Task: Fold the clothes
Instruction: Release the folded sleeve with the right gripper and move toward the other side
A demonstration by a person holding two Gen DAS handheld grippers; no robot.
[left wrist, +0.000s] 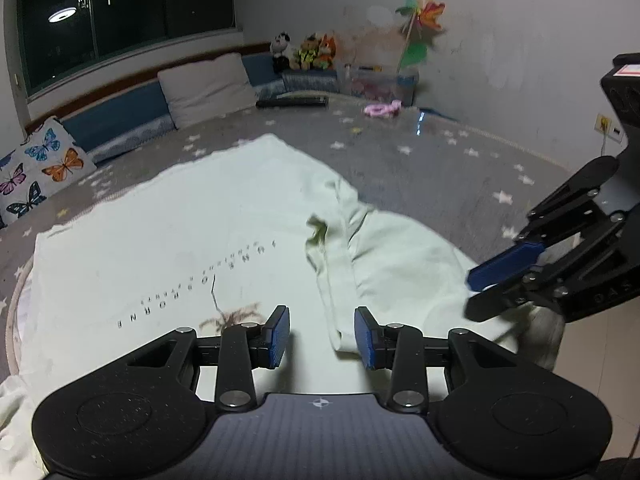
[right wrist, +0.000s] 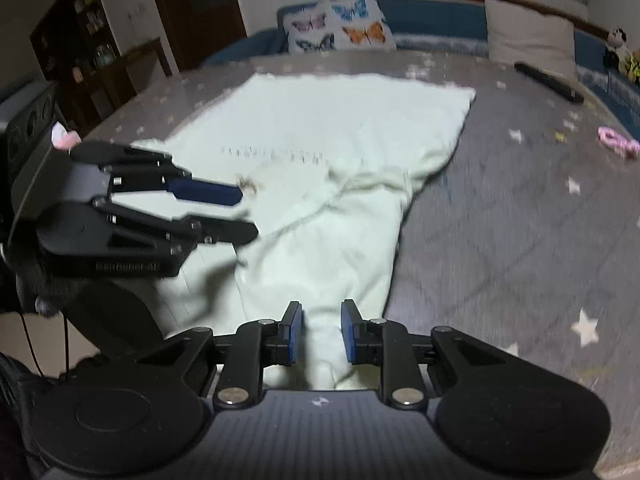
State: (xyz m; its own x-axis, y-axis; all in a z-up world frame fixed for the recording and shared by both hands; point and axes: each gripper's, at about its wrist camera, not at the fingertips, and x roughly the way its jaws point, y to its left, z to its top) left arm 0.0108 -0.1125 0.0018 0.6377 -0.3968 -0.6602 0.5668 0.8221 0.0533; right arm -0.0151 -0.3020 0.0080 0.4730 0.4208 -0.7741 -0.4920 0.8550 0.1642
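Note:
A pale green T-shirt with a line of small dark letters lies spread on a grey star-patterned bed; it also shows in the right wrist view. Its sleeve is bunched at the near right. My left gripper is open above the shirt's near edge, beside a fold of cloth. My right gripper is open with the sleeve end lying between its fingers. Each gripper shows in the other's view: the right one over the sleeve, the left one over the shirt body.
The bed has a butterfly pillow, a grey pillow, a black remote and a pink toy along its far side. Plush toys and a pinwheel stand against the wall. Dark shelves stand beyond the bed.

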